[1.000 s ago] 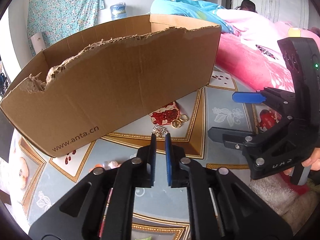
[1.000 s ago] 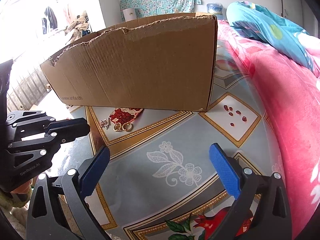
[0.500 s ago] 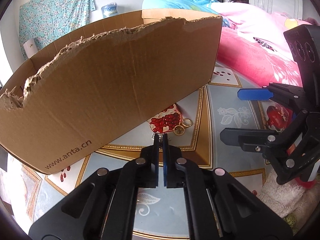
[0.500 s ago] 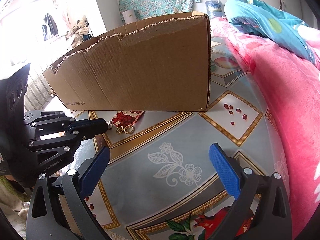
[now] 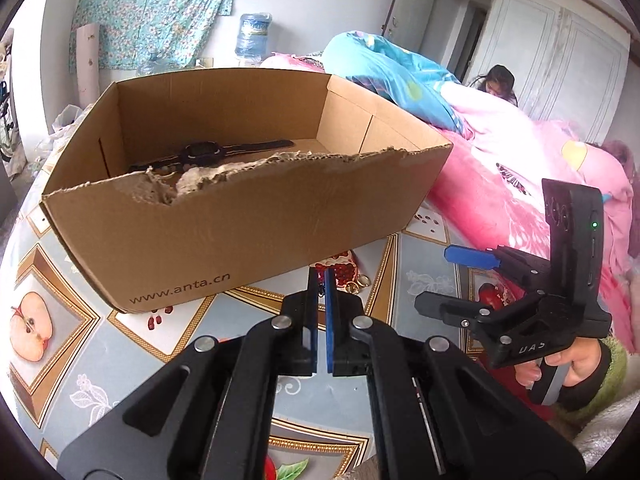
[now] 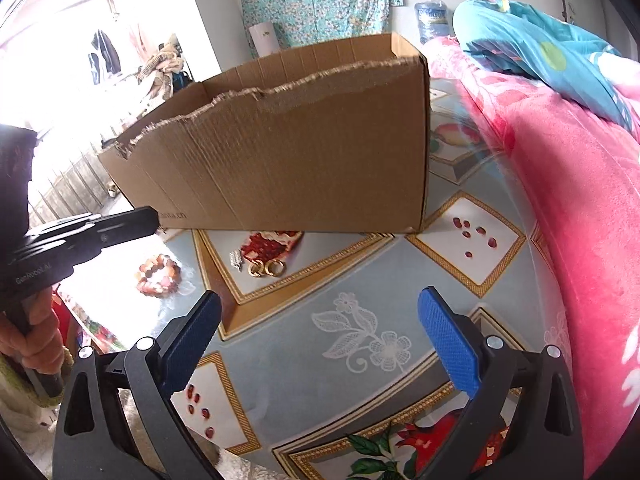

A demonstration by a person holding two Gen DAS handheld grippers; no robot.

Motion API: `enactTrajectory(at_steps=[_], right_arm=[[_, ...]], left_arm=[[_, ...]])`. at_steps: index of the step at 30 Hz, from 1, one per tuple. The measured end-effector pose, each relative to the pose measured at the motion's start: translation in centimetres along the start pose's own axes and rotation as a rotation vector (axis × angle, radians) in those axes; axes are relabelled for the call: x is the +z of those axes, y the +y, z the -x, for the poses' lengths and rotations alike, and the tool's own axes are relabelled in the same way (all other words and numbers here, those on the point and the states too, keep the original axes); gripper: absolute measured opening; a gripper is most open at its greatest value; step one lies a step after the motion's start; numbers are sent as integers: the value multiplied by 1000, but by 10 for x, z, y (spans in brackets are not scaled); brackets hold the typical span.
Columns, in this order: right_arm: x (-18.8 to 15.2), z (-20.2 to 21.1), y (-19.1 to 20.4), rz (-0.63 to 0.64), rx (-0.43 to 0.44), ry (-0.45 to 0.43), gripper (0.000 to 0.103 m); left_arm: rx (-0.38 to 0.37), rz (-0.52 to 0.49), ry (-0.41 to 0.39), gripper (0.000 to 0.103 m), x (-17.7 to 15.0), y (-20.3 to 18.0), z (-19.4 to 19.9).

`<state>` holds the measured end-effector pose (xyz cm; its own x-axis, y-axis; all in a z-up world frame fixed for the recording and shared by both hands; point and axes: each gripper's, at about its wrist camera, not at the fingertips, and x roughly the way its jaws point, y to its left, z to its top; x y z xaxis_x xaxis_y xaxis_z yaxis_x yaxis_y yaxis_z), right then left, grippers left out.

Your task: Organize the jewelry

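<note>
A torn cardboard box (image 5: 240, 224) stands on the patterned tablecloth; a black watch (image 5: 204, 151) lies inside it. In front of the box lie two gold rings (image 6: 267, 268), a small silver piece (image 6: 236, 259) and a beaded bracelet (image 6: 158, 274). My left gripper (image 5: 321, 276) is raised in front of the box, its jaws nearly closed with a thin gap and nothing visible between them. It also shows in the right wrist view (image 6: 148, 220), above the table at the left. My right gripper (image 6: 320, 328) is open and empty, low over the table; it also shows in the left wrist view (image 5: 444, 280).
A pink blanket (image 6: 580, 220) with a blue quilt (image 5: 400, 80) borders the table on the right. A person (image 5: 496, 84) sits at the back. A water bottle (image 5: 252, 36) stands behind the box.
My left gripper has risen and pulled back, so the box's inside and the watch now show. The silver piece stays on the table. My right gripper has stayed open, almost still.
</note>
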<state>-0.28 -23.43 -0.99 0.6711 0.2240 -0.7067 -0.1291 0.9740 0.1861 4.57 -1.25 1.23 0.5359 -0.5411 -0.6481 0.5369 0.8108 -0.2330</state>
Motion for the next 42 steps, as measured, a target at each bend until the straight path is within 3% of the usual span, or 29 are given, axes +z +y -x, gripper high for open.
enactTrajectory(at_steps=[2, 4, 7, 9, 12, 16, 21, 27, 33, 34, 42], right_arm=[[5, 2, 11, 30, 35, -22, 76], [11, -4, 20, 45, 96, -11, 53], [18, -22, 32, 46, 183, 44, 28], [21, -33, 42, 56, 235, 74, 20], [20, -46, 50, 57, 268, 121, 17], [16, -56, 45, 36, 212, 158, 14], [17, -54, 38, 35, 132, 137, 14], [24, -63, 59, 150, 124, 155, 15], [28, -70, 81, 304, 59, 161, 11], [29, -70, 84, 314, 61, 167, 5], [26, -66, 85, 270, 80, 178, 5]], left_arm=[[7, 11, -2, 2, -3, 2, 2], [8, 25, -2, 2, -5, 5, 2], [20, 35, -9, 2, -8, 7, 4], [20, 47, -16, 2, -8, 9, 5], [23, 61, -21, 2, -10, 13, 6], [16, 64, -25, 2, -10, 15, 6], [0, 73, -17, 2, -11, 19, 2], [-6, 87, -3, 2, -15, 22, -2], [-3, 98, -6, 2, -16, 25, -1], [-3, 100, -7, 2, -16, 26, -1], [-7, 107, -9, 2, -18, 28, -1]])
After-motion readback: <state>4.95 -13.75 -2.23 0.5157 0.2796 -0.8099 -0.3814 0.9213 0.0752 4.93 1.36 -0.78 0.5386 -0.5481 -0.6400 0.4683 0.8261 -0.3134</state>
